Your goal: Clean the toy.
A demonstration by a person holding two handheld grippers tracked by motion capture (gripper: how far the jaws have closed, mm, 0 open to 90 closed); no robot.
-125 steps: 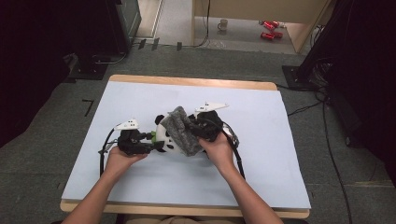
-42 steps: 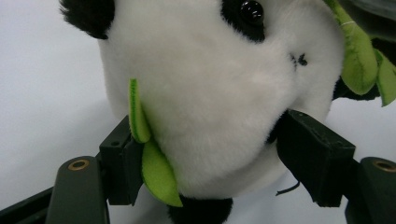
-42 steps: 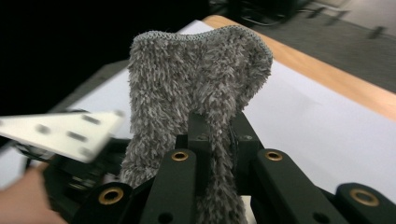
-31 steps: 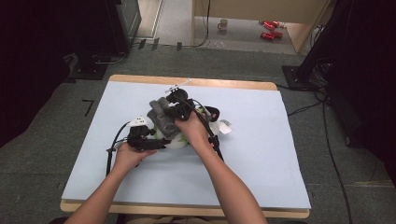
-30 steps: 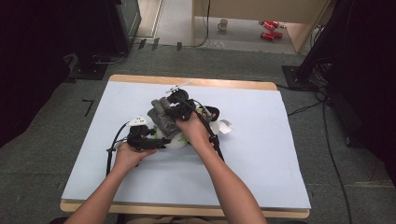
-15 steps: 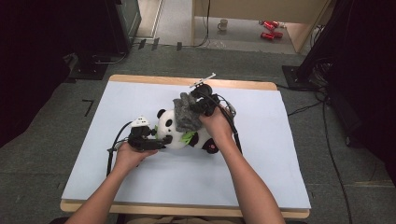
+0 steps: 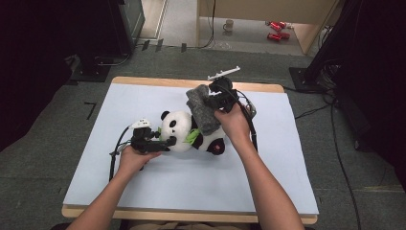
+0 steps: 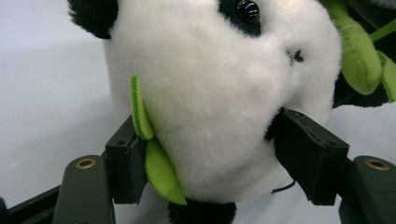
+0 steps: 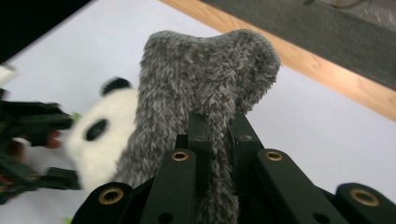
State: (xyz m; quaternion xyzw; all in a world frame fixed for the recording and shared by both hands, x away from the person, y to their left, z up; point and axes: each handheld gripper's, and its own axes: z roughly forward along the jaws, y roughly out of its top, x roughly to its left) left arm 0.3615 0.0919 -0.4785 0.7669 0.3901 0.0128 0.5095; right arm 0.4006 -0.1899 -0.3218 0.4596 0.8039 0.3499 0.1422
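Note:
A black-and-white panda plush [image 7: 178,135] with green leaves at its neck lies on the pale blue table mat [image 7: 143,191]. My left gripper [image 7: 165,142] is shut on the panda's head [image 8: 219,93], one pad pressing into each side, and a green leaf [image 8: 161,172] is caught against the left pad. My right gripper [image 7: 210,98] hangs above and right of the panda, shut on a fuzzy grey cloth [image 7: 203,112]. In the right gripper view the grey cloth [image 9: 201,74] rises out of the closed jaws [image 9: 217,126], with the panda [image 9: 100,135] blurred behind.
The wooden table edge [image 7: 268,87] runs close behind the right gripper. Cables trail from both grippers across the mat. On the floor beyond are a mug [image 7: 230,24], red cans [image 7: 275,26] and dark equipment stands at left and right.
My right gripper has carried the grey cloth up and to the right, off the panda's head, so the panda now lies uncovered. The left gripper has kept its hold in place.

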